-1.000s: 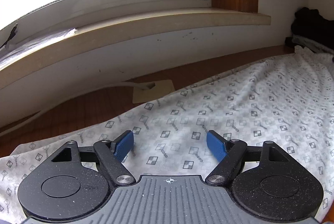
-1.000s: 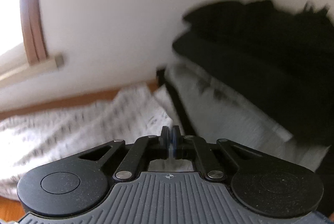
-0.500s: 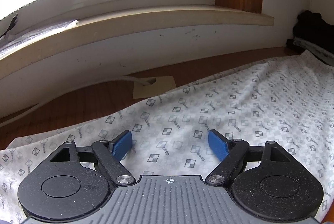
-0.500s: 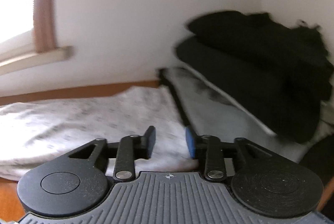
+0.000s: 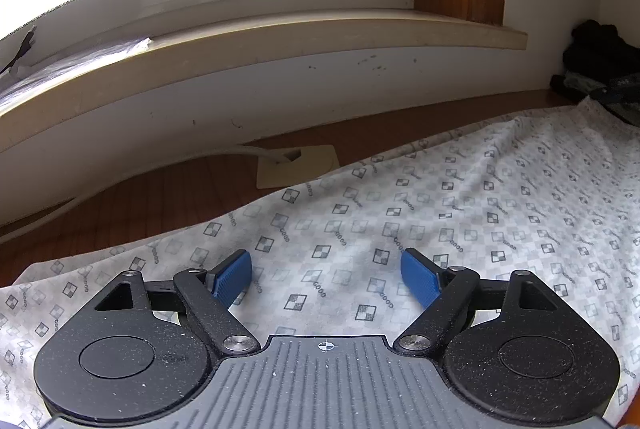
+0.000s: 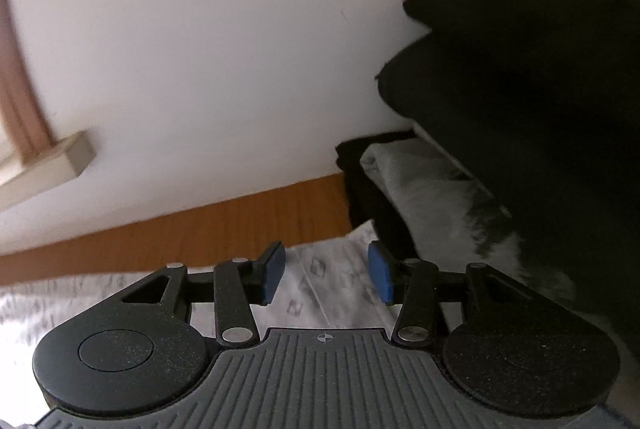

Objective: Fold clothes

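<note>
My left tongs (image 5: 326, 279) hang wide open above the white garment printed with small grey checkered squares (image 5: 460, 213), their blue ribbed pads (image 5: 232, 277) apart with nothing pressed between them. The cloth lies spread flat over the reddish-brown wooden desk (image 5: 168, 197), its far edge running slantwise across the wood. Beyond that edge a flat cream plate with a white cable (image 5: 296, 165) sits on the desk against the white wall, under the long beige window sill (image 5: 280, 33).

My right tongs (image 6: 326, 275) have just been opening; the two blue pads now stand partly apart, and one corner of the same printed garment (image 6: 320, 269) shows between and below them, though neither pad presses on it. The cloth there is blurred, so I cannot read its folds. Just to the right of that corner a pile of black clothing (image 6: 520, 89) is heaped on a folded light grey piece (image 6: 420, 189), close against the wall. In the left view the same dark pile (image 5: 592, 53) sits at the far right end of the desk, touching the end of the garment. A strip of bare orange-brown desk (image 6: 240, 221) runs between the garment and the wall.
</note>
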A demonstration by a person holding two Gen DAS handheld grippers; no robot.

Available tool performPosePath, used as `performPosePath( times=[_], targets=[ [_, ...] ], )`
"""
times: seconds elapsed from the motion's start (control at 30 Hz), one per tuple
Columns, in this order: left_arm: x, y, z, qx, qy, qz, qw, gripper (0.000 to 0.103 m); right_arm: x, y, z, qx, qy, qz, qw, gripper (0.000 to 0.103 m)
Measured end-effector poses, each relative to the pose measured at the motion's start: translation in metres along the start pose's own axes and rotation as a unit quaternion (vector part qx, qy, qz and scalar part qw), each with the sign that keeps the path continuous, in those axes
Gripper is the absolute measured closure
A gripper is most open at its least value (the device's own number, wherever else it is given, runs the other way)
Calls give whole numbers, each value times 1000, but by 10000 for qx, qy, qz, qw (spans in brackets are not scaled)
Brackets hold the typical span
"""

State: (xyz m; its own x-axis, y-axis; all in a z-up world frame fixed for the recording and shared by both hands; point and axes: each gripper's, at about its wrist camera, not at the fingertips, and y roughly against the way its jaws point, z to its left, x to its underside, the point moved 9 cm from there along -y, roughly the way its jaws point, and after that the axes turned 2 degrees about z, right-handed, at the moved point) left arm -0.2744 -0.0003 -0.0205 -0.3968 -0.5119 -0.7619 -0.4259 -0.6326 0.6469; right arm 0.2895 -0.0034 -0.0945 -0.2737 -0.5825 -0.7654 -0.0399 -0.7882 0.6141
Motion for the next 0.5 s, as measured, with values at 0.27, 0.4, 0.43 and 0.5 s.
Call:
performPosePath(
  times=[0.27,0.4,0.43,0.5],
  targets=[
    [1,0,1,40,29,5,10000,18,0,-3,1,-37,223,-98,9997,93],
    [1,1,2,57,57,-7,10000,17,-19,22,-14,58,-196,-893,9958,93],
    [1,1,2,59,47,-2,10000,17,-17,14,-17,161,-253,-693,9971,92],
    [1,1,2,64,48,5,10000,16,-8,-6,-13,280,-19,-173,9995,84]
  ],
)
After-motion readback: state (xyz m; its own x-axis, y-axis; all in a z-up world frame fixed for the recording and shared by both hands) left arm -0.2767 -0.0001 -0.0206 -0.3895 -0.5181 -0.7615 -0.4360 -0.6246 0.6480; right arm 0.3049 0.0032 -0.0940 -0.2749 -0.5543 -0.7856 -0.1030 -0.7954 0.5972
